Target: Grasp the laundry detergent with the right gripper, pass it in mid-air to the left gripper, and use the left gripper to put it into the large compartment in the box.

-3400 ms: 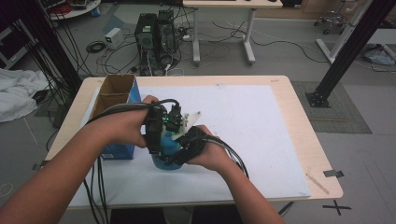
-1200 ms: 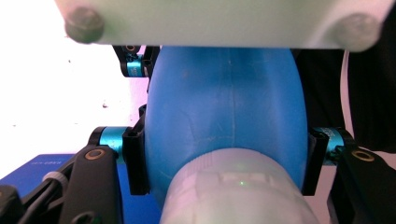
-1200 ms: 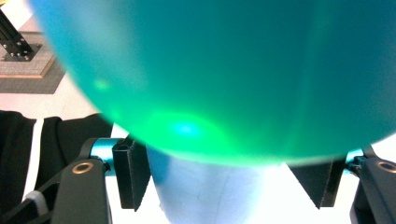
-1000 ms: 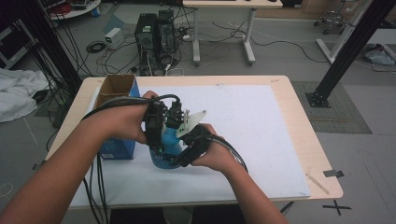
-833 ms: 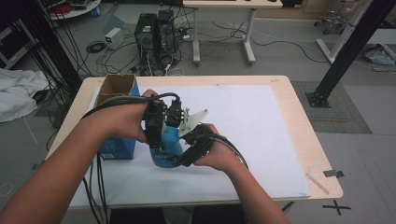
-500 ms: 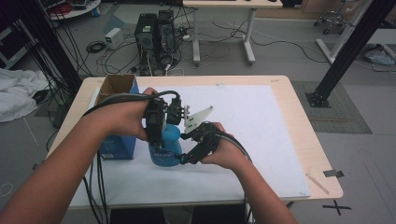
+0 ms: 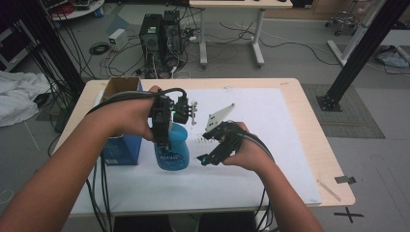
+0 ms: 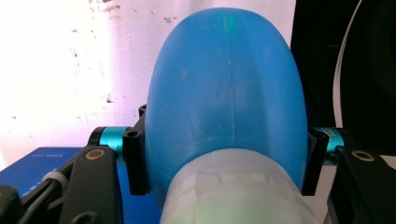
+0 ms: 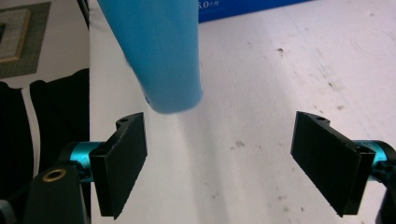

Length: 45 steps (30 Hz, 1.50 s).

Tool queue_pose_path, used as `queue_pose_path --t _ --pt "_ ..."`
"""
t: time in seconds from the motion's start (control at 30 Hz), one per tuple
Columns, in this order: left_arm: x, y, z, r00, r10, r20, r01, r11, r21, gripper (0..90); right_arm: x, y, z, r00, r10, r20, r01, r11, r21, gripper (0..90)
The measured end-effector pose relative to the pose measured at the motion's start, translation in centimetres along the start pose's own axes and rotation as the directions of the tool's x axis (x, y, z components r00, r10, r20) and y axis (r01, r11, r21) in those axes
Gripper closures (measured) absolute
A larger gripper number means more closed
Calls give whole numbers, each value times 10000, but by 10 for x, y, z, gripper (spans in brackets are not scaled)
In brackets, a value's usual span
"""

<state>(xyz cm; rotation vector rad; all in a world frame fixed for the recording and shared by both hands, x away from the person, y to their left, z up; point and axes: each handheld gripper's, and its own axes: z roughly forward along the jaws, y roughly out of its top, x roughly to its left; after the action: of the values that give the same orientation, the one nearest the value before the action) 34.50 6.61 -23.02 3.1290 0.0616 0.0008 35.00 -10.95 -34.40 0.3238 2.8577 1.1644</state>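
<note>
A blue plastic bottle [image 7: 173, 150] stands upright over the white sheet [image 7: 280, 145], left of the table's middle. My left gripper [image 7: 165, 137] comes down from above and is shut on the bottle's upper body, one pad on each side. In the left gripper view the bottle [image 8: 224, 84] sits between the jaws, with its pale neck collar at the bottom. My right gripper [image 7: 204, 157] is to the right of the bottle and apart from it. Its jaws have just been opening and hold nothing; the bottle's base [image 9: 159, 51] lies beyond the right gripper [image 9: 219, 163].
An open blue cardboard box [image 7: 121, 145] stands just left of the bottle, near the table's left edge. A few small white bits [image 7: 200, 140] lie on the sheet between the two grippers. Cables trail from both grippers toward the near edge.
My right gripper has come away from the bottle, moved to the right and opened its jaws wider. The left gripper has kept its hold on the bottle in place.
</note>
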Motion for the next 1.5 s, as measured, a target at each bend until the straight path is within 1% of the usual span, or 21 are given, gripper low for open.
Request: queue_pose_path --t 0.03,0.07,0.13,0.27,0.37,0.43,0.53,0.63,0.77,0.87,0.9,0.97,1.0,1.03,1.17,1.2,1.23,1.27,1.3,1.47,1.5 --pt "0 0 0 10000 2 -5 -2 10000 7 381 -1 -1 -2 10000 73 -2 -73 9999 112 143" --pt "0 0 0 10000 2 -5 -2 10000 7 381 -1 -1 -2 10000 73 -2 -73 9999 112 143" --pt "3 0 -1 9998 -136 113 135 9999 21 381 -3 -2 -7 9998 160 109 -164 9988 451 141" --pt "7 0 -3 9992 -277 296 275 9996 93 380 -6 -3 -15 9996 187 198 -201 9972 723 139" --pt "9 0 -4 9991 -315 298 313 9995 83 381 -8 -4 -20 9993 273 240 -294 9953 924 136" --pt "11 0 -7 9985 -487 247 486 9988 51 381 -12 -6 -26 9987 336 393 -383 9913 1263 136" --pt "14 0 -9 9972 -705 255 705 9975 39 380 -15 -8 -31 9981 378 491 -444 9889 1415 133" --pt "17 1 -11 9955 -898 291 896 9959 91 380 -18 -10 -36 9976 441 541 -531 9824 1792 128" --pt "21 2 -14 9940 -1032 354 1030 9947 63 380 -20 -10 -40 9970 475 614 -593 9765 2071 127" --pt "26 2 -20 9911 -1271 390 1272 9919 2 380 -20 -9 -45 9964 401 747 -578 9658 2528 122" --pt "27 2 -22 9898 -1370 387 1372 9905 -12 380 -20 -9 -46 9960 373 806 -572 9638 2604 121" --pt "27 2 -22 9898 -1370 387 1372 9905 -12 380 -21 -10 -47 9959 381 827 -590 9617 2675 121" --pt "31 1 -28 9850 -1673 424 1677 9858 -67 380 -21 -10 -47 9959 381 827 -590 9617 2675 121" --pt "33 0 -30 9823 -1823 436 1829 9831 -105 381 -22 -11 -50 9950 384 925 -639 9544 2917 114" --pt "38 -4 -41 9689 -2445 390 2458 9688 -320 380 -23 -14 -52 9934 352 1095 -687 9453 3188 113" --pt "39 -6 -44 9639 -2635 391 2648 9637 -342 380 -23 -14 -53 9932 324 1116 -674 9431 3256 113" --pt "39 -6 -44 9639 -2635 391 2648 9637 -342 380 -23 -14 -53 9932 324 1116 -674 9431 3256 113" --pt "40 -8 -50 9565 -2896 359 2909 9559 -393 380 -24 -14 -53 9932 280 1130 -641 9418 3301 112" --pt "41 -10 -52 9517 -3048 364 3063 9509 -448 380 -24 -15 -54 9928 234 1178 -625 9383 3402 112" --pt "45 -17 -65 9256 -3772 319 3785 9235 -630 380 -24 -14 -54 9922 165 1237 -596 9333 3541 112" --pt "46 -19 -67 9164 -3988 342 4003 9140 -664 380 -24 -14 -54 9923 176 1224 -606 9319 3575 112"
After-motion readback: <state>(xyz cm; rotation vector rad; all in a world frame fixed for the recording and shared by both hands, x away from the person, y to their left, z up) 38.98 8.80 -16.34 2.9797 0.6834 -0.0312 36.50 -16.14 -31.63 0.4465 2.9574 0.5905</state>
